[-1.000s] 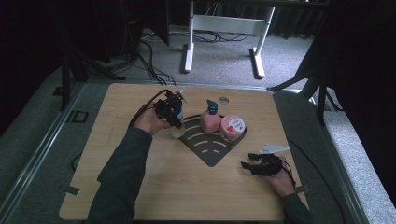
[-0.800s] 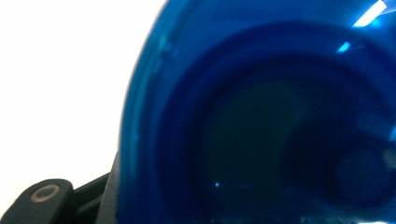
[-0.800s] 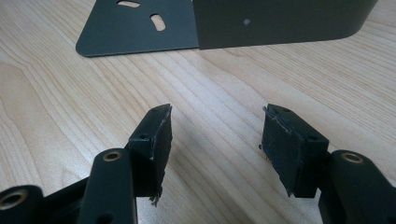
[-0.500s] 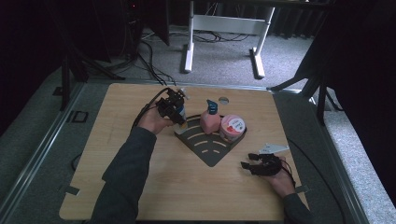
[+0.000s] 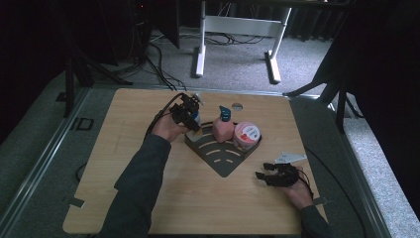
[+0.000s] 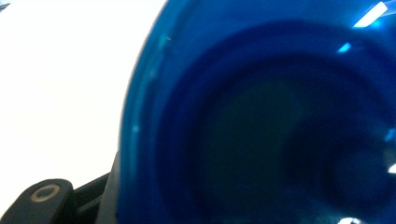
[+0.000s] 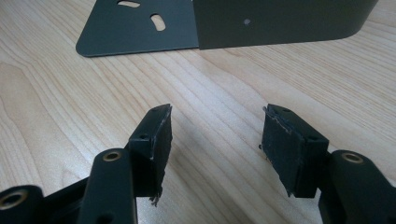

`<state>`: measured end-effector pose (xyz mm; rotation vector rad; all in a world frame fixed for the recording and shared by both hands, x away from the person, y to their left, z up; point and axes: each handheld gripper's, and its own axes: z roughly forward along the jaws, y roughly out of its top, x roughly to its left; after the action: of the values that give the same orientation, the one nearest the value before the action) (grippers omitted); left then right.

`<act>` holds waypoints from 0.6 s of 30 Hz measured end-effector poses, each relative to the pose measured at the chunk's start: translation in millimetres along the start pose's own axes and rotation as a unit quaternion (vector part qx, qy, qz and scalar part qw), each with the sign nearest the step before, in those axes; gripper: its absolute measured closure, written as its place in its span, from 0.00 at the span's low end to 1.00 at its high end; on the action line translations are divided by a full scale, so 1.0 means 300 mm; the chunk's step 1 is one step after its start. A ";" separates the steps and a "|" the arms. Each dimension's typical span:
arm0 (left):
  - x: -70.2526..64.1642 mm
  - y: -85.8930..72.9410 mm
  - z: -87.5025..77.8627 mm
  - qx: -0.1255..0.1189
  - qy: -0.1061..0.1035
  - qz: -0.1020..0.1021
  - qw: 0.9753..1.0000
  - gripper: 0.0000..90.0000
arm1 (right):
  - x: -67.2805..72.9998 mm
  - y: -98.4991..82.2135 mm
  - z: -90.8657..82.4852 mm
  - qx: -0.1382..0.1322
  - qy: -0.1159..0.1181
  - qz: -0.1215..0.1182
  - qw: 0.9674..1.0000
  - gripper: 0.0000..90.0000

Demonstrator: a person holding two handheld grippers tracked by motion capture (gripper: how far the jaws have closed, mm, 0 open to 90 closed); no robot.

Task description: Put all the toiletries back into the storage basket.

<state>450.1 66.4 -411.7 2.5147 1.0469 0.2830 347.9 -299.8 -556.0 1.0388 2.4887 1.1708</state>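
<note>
A dark corner-shaped rack (image 5: 223,157) lies mid-table with a pink bottle (image 5: 223,129) and a pink-lidded jar (image 5: 246,134) standing in it. My left gripper (image 5: 190,117) is at the rack's left end, shut on a bottle (image 5: 197,126) with a blue top and a yellowish base. In the left gripper view that bottle's translucent blue part (image 6: 261,121) sits right against the lens. My right gripper (image 5: 262,176) rests low on the table near the right, open with bare wood between its fingers (image 7: 215,126). Just beyond them lies the rack's plate (image 7: 280,21).
The wooden table (image 5: 148,198) has a round cable hole (image 5: 237,106) behind the rack. A white desk frame (image 5: 200,44) and cables stand on the floor beyond the far edge. Bare wood lies in front of the rack and at the left.
The left gripper has shifted slightly right with the bottle, up to the rack's left end. The right gripper has not moved.
</note>
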 end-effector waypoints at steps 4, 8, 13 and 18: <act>-0.005 0.009 0.014 0.000 -0.001 0.000 1.000 0.62 | 0.001 0.000 0.000 0.000 0.000 0.000 1.000 0.47; -0.005 0.016 0.025 -0.005 0.004 -0.002 1.000 0.62 | 0.001 0.000 0.000 0.000 -0.001 0.000 1.000 0.47; -0.002 0.025 0.039 -0.007 0.005 -0.005 1.000 0.62 | 0.001 0.000 0.000 0.000 0.000 0.000 1.000 0.47; -0.005 0.035 0.058 -0.005 0.005 -0.005 1.000 0.62 | 0.002 0.001 0.001 0.001 -0.001 -0.001 1.000 0.47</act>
<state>461.6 53.8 -422.7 2.5018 1.0595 0.2969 347.7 -299.2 -555.9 1.0381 2.4887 1.1668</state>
